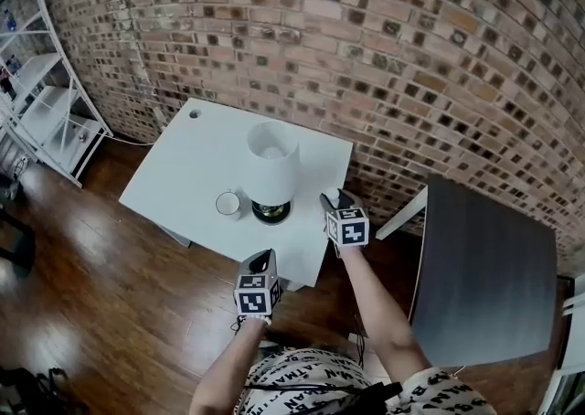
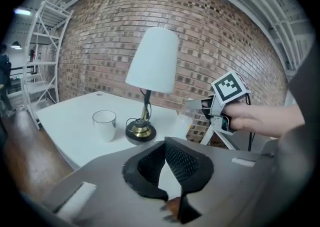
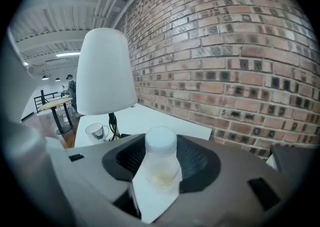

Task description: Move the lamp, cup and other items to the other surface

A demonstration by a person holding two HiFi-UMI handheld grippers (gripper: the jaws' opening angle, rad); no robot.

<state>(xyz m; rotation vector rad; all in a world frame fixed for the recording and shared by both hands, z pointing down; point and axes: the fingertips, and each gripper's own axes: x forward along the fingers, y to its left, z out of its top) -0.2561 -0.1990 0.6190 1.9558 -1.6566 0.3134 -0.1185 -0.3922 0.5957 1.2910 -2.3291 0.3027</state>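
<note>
A lamp (image 1: 272,164) with a white shade and brass base stands near the front edge of the white table (image 1: 183,175). A white cup (image 1: 228,204) sits just left of its base. My right gripper (image 1: 335,196) hovers at the table's front right corner, shut on a small clear bottle (image 3: 161,163) with a white cap. The left gripper view shows that bottle (image 2: 185,117) in the right gripper (image 2: 201,108), right of the lamp (image 2: 152,61) and the cup (image 2: 104,123). My left gripper (image 1: 262,261) is off the table's front edge, shut and empty.
A dark grey table (image 1: 484,267) stands to the right, past a gap over the wooden floor. A brick wall runs behind both tables. White metal shelving (image 1: 46,111) is at the far left. A hole (image 1: 194,114) marks the white table's back corner.
</note>
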